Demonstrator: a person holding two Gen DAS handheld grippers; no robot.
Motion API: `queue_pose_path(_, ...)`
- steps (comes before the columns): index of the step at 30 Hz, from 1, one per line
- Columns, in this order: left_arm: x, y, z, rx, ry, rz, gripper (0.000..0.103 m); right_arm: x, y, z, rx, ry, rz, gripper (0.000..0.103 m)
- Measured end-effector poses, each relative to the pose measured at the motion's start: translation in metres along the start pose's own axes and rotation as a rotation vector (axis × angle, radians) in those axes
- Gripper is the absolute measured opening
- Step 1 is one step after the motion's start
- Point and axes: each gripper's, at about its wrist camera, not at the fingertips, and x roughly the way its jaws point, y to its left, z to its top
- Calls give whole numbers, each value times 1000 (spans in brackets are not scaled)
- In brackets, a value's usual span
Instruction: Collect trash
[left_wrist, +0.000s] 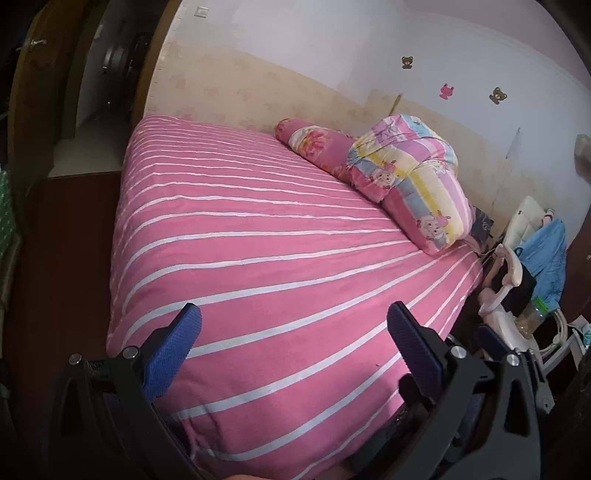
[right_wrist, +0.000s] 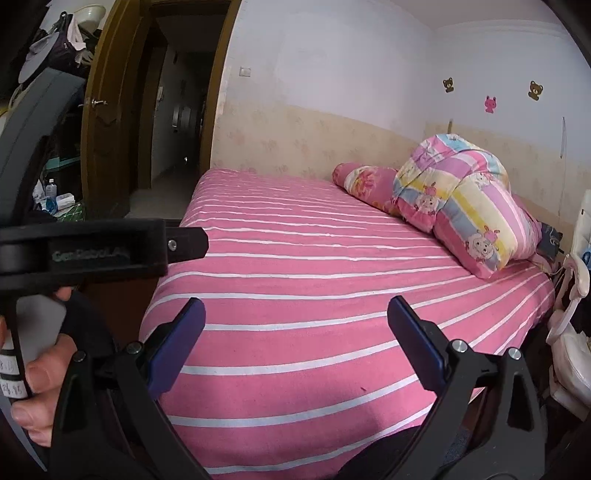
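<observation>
Hovering above the near edge of the bed (left_wrist: 258, 240), the left tongs (left_wrist: 291, 332) and right tongs (right_wrist: 295, 325) both stood wide and empty. No trash showed on the bedspread ahead. Right of the tongs, a jar (left_wrist: 533, 317) and blue bag (left_wrist: 550, 251) looked light; whether they were trash was unclear.

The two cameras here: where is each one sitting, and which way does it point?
Left wrist: sits on the left gripper, looking across the pink striped bed; its open blue fingers show.
Right wrist: sits on the right gripper, same direction; its open fingers, plus the hand gripping the other tool.
Shared: bed, folded quilt, bear stickers.
</observation>
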Motion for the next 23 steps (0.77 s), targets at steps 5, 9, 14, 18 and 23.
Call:
queue_pose_path(5,5,-5,-5,0,11,4,98,-1,-10,-3,11,-2,-5,97)
queue_pose_path(9,7,-13,-10,3,28,-1,98,-6,-20,-5,40,-8,-7,97)
queue_pose_path(14,6,-25,-18,46,32,4,98,-15,-35,-5,107,-22,-1,97)
queue_pose_path(18,3,-27,-23,34,49,-28,98,-22,-46,-4,168,-22,9,98)
queue_pose_path(23,-13,-37,-16,62,41,-2,98,-37,-47,-1,204,-52,29,98)
